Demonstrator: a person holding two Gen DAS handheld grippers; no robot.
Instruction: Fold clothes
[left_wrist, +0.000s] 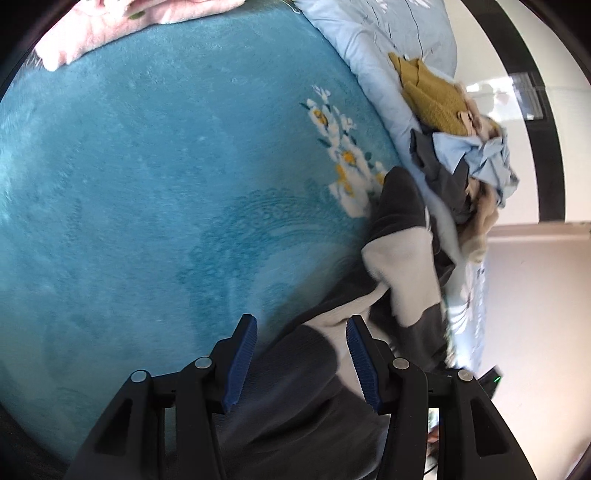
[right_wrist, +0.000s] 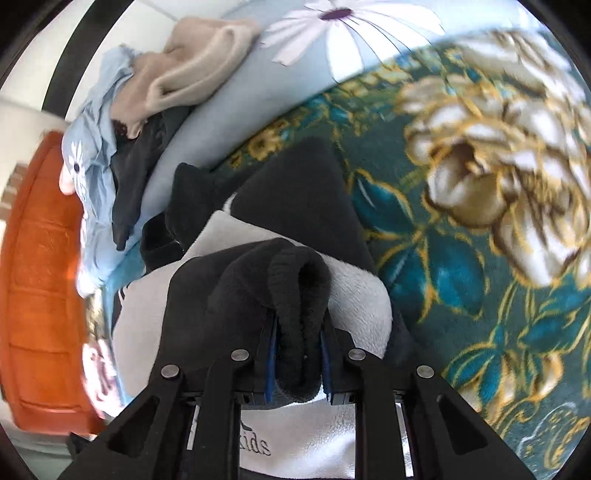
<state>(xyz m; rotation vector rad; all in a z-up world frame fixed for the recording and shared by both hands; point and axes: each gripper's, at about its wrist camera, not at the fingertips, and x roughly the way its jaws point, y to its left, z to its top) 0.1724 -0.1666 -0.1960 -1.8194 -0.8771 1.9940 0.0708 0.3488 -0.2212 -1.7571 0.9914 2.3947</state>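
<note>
Starting out, we pinch the fleece jacket (right_wrist: 295, 280) cuff in the right gripper (right_wrist: 298, 363); left gripper (left_wrist: 301, 360) gapes, seemingly empty; heap (left_wrist: 458, 147) at the bed's edge unfolded.

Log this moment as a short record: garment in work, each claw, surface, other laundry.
garment: black and white fleece top, lying rumpled on the blanket
right claw: shut on the top's black ribbed edge
left claw: open, over the top's dark fabric, pads not pressing it
surface: teal flowered blanket
other laundry: unfolded pile on the pale blue bedding, with a mustard knit on it
pink cloth: at the blanket's far edge
</note>
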